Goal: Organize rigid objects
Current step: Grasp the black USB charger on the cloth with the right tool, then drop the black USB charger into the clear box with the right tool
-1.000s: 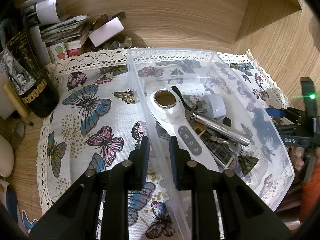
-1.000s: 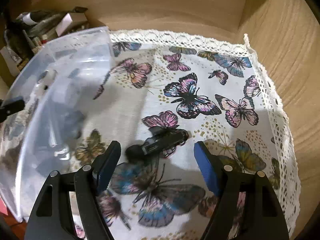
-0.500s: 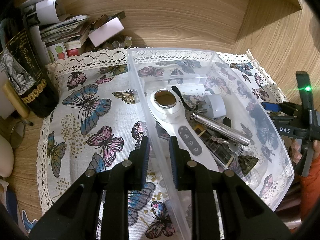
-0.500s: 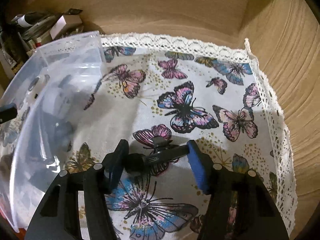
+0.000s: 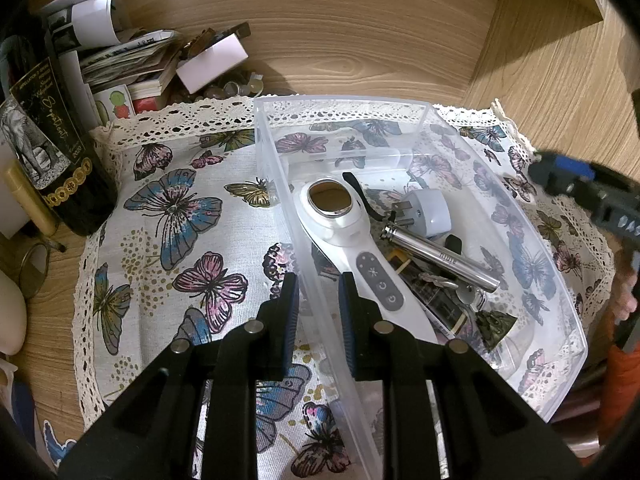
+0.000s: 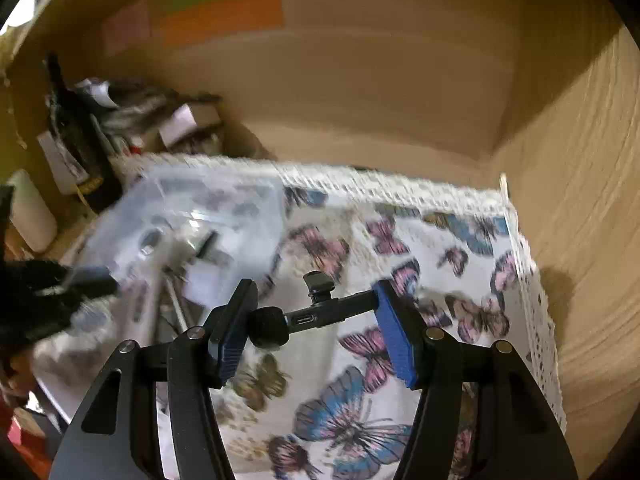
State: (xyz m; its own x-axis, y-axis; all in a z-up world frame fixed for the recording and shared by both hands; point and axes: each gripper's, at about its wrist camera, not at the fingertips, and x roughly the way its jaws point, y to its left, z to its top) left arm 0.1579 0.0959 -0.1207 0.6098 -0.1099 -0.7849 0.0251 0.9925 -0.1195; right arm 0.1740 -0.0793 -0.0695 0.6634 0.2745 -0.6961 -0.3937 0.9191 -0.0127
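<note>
Black plastic, the small mic (image 6: 308,318) looked light and stiff, with a soft foam ball at one end and a clip on top. The right gripper (image 6: 314,330) had it pinched end to end across partly open jaws, lifted clear of the cloth (image 6: 452,240), the bin (image 6: 224,200) at ten o'clock. That lengthwise hold seemed apt to pivot or slip; a grip across the body would probably be steadier. The left gripper (image 5: 316,316) was clamped nearly closed on the bin's wall (image 5: 304,264), steadying it.
</note>
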